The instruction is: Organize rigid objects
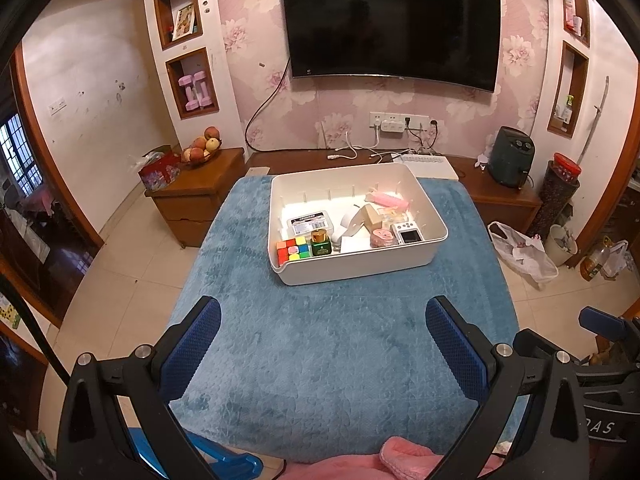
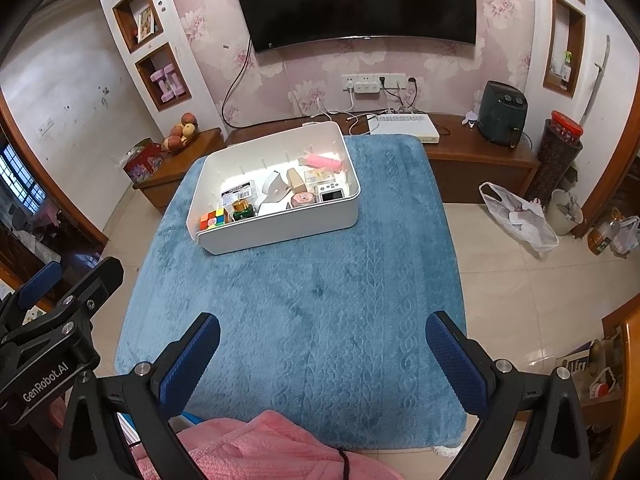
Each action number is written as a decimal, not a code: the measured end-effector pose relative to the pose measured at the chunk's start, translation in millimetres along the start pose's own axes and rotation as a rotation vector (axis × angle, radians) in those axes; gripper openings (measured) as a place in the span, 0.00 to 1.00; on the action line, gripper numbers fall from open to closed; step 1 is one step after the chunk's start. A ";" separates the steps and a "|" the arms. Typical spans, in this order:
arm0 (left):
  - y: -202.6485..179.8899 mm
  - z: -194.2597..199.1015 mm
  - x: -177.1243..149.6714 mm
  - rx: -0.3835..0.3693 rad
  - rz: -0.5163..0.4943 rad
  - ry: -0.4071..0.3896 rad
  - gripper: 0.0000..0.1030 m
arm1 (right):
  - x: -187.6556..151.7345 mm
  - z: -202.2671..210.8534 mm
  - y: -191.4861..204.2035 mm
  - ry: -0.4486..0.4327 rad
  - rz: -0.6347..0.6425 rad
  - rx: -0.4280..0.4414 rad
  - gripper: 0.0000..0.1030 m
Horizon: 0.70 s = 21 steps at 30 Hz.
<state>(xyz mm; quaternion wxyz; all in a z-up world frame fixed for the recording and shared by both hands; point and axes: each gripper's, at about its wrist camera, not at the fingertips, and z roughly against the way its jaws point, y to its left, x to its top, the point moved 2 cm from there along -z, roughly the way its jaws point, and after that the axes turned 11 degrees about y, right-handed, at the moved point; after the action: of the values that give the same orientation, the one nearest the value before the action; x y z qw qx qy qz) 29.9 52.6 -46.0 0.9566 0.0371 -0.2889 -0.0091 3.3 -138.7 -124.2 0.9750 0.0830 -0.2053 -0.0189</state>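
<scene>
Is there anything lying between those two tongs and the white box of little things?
Nothing visible. Only bare blue blanket lies between the open left tongs, the open right tongs and the white box. The box's near wall stands in front of the items inside.

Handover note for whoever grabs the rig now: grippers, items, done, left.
Left gripper: open, empty, held over the near part of the blue blanket.
Right gripper: open, empty, same height, beside the left one.
Items: all visible objects are in the white bin at the far end of the blanket: puzzle cube in the near-left corner, green bottle with gold cap next to it, small camera near-right, pink tape roll, pink case at the back, labelled box.
Done: the blanket outside the bin is bare.
Left: possibly nothing; check whether the bin contents need tidying.
</scene>
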 end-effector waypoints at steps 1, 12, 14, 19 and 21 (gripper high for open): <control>0.1 -0.1 0.0 -0.001 0.000 0.001 0.99 | -0.1 0.1 0.2 0.001 0.000 0.000 1.00; 3.5 -1.2 -0.4 0.000 0.002 0.003 0.99 | -0.4 0.2 1.5 0.003 0.001 -0.001 1.00; 3.6 -1.2 -0.3 0.001 0.001 0.002 0.99 | 0.1 0.3 1.3 0.003 0.000 0.000 1.00; 4.0 -1.4 0.0 0.000 0.001 0.004 0.99 | 1.0 0.7 1.2 0.004 -0.001 0.000 1.00; 5.9 -2.2 -1.2 0.001 0.002 0.006 0.99 | 0.0 -0.5 2.3 0.008 -0.001 0.001 1.00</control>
<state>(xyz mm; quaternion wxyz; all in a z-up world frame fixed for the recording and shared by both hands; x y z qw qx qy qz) 30.1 58.7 -48.1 0.9574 0.0373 -0.2862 -0.0079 3.6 -136.4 -124.2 0.9757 0.0835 -0.2016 -0.0190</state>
